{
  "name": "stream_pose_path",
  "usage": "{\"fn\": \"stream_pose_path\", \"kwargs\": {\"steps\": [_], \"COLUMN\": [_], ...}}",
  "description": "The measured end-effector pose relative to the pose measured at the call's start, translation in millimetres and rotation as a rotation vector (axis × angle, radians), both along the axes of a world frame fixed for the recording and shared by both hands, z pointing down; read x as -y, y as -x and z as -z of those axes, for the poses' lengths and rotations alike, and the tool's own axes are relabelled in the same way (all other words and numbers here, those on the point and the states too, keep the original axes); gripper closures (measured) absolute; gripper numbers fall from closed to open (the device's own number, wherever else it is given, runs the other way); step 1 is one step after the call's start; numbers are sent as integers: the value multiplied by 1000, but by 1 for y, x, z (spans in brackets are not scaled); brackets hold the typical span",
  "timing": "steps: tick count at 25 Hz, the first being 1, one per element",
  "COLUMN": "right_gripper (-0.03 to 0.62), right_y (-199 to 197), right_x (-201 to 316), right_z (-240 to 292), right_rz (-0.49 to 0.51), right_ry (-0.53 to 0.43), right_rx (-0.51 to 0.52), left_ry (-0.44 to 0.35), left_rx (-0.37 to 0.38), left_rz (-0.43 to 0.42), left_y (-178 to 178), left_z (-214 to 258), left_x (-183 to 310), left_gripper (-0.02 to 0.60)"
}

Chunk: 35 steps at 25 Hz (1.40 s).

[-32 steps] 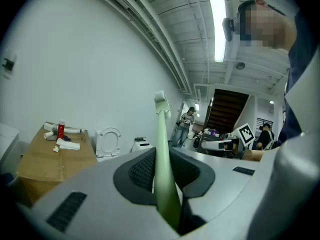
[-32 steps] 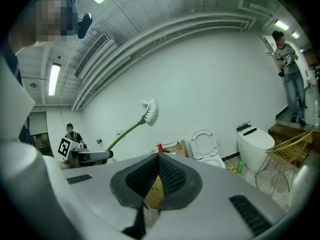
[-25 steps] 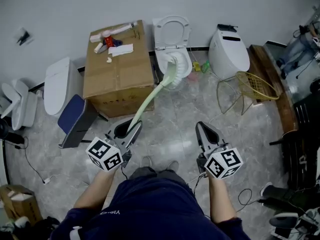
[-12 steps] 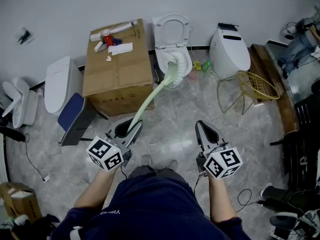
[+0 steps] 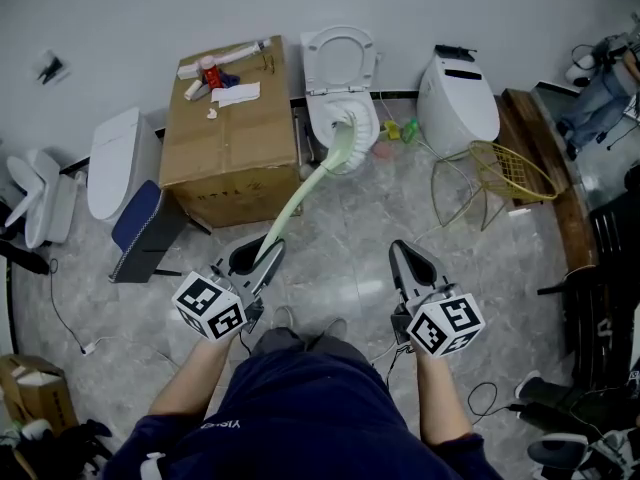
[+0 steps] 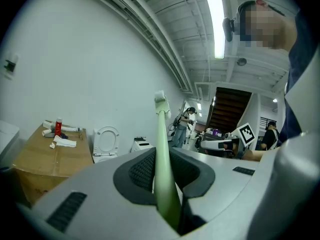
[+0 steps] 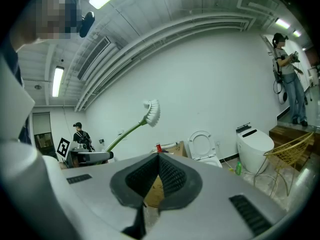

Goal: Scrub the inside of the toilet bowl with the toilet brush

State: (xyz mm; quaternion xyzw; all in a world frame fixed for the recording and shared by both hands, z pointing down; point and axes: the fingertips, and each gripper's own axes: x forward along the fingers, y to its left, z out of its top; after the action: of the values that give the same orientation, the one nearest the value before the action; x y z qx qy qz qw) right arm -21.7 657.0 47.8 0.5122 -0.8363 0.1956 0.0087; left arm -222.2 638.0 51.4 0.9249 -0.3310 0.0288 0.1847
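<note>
head: steeply down | gripper views: low, forward-up (all share toilet (image 7: 202,145))

Cardboard box (image 5: 235,138) stands left of the toilet (image 5: 342,60).

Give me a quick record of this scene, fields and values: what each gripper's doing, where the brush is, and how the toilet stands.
left gripper: shut on the brush handle
right gripper: shut, empty
brush: head held up in the air, clear of the toilet
toilet: against the wall
lid: up
box: cardboard, beside the toilet
</note>
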Motion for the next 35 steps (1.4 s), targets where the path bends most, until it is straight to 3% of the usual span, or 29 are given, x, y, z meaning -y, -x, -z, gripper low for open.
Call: {"fn": "stream_pose_path", "kwargs": {"steps": [16,25,35], "right_gripper": [591,591,591], "right_y": [-48,-58,-49], "right_x": [21,68,150], "right_z": [-13,-20,-38], "right_rz": [41,44,35], "right_ry": [0,15,48], "right_rx": [18,8,11], "left_ry": [2,10,34], "left_rx": [0,-1,2], "left_rz": [38,38,18], "left_y": [-47,-59,-53], "left_z": [-7,-17,-30], "left_x": [18,64,150], "left_gripper": [497,497,497]}}
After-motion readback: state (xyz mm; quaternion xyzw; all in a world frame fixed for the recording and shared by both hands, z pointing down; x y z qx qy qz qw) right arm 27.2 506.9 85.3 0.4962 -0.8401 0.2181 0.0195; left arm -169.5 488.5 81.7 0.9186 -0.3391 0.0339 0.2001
